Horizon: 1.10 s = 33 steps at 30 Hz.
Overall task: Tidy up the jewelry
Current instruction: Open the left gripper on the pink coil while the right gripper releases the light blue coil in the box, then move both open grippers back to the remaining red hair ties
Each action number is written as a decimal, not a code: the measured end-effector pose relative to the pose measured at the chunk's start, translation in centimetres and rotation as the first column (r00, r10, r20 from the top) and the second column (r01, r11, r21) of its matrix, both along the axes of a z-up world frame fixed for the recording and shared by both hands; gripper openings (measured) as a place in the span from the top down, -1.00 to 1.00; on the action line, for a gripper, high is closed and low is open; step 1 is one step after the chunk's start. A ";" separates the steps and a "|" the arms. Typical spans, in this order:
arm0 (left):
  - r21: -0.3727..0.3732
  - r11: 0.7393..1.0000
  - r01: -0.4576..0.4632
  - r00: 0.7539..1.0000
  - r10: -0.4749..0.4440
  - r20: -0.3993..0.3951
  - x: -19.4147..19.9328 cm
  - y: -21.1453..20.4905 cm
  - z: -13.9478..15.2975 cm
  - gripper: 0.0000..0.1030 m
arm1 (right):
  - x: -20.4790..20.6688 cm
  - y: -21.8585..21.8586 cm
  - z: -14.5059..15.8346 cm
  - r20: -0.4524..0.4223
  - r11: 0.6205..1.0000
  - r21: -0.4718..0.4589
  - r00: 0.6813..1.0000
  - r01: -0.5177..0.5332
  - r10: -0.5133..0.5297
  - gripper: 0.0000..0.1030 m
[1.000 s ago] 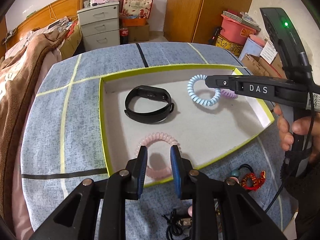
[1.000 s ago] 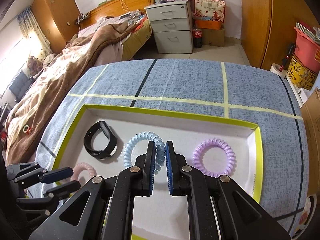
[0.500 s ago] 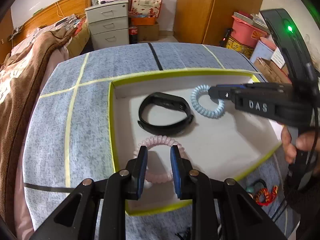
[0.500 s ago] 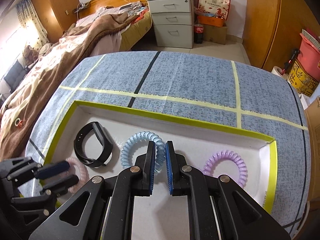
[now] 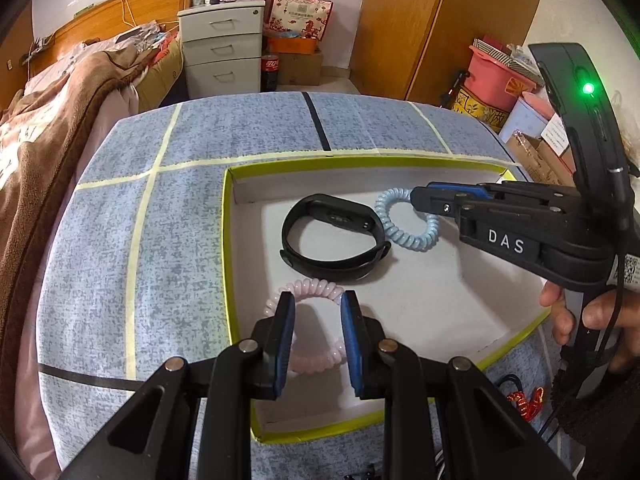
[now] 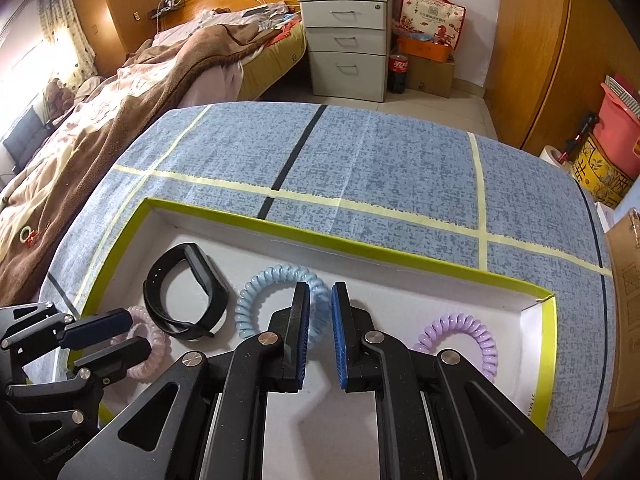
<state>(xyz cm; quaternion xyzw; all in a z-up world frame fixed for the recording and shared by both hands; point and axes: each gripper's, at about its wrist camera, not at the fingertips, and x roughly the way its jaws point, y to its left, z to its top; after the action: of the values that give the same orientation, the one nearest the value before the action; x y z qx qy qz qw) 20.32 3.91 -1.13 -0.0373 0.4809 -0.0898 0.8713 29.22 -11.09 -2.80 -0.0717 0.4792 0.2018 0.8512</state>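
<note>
Since the pink spiral-coil plastic hair tie lies at the white yellow-rimmed tray's 7 o'clock, light, springy, your spread left gripper straddles it; pinch one coil side. Right gripper narrowly parted, empty.

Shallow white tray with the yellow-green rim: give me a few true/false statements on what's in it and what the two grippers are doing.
1. The black wristband lies inside the shallow white tray with the yellow-green rim. True.
2. The left gripper is clamped on the black wristband. False: it is open, its fingers astride the pink spiral hair tie.
3. The purple spiral hair tie lies on the blue patterned tablecloth. False: it is in the tray.
4. The right gripper is at the light blue spiral hair tie, not shut on it. True.
</note>
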 end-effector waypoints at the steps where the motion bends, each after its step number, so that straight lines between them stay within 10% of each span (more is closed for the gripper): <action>1: -0.006 1.000 -0.001 1.000 0.001 0.001 0.0 0.1 0.0 0.52 | -0.1 0.0 0.1 0.003 1.000 0.000 1.000 0.000 0.000 0.62; 4: -0.021 1.000 -0.003 1.000 0.003 0.003 -0.4 0.3 0.1 0.47 | -0.4 -0.1 0.4 0.013 1.000 0.005 1.000 0.001 -0.001 0.37; 33: -0.157 0.987 -0.040 0.994 0.056 0.099 -10.4 1.9 2.3 0.12 | -15.0 -7.0 3.5 0.097 0.987 0.161 0.995 0.020 -0.036 0.36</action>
<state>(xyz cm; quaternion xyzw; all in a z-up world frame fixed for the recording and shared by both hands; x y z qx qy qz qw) 9.96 5.81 1.20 -0.1117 0.4260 -0.1076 0.8913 14.21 -18.11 0.74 -0.0065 0.4196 0.2239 0.8797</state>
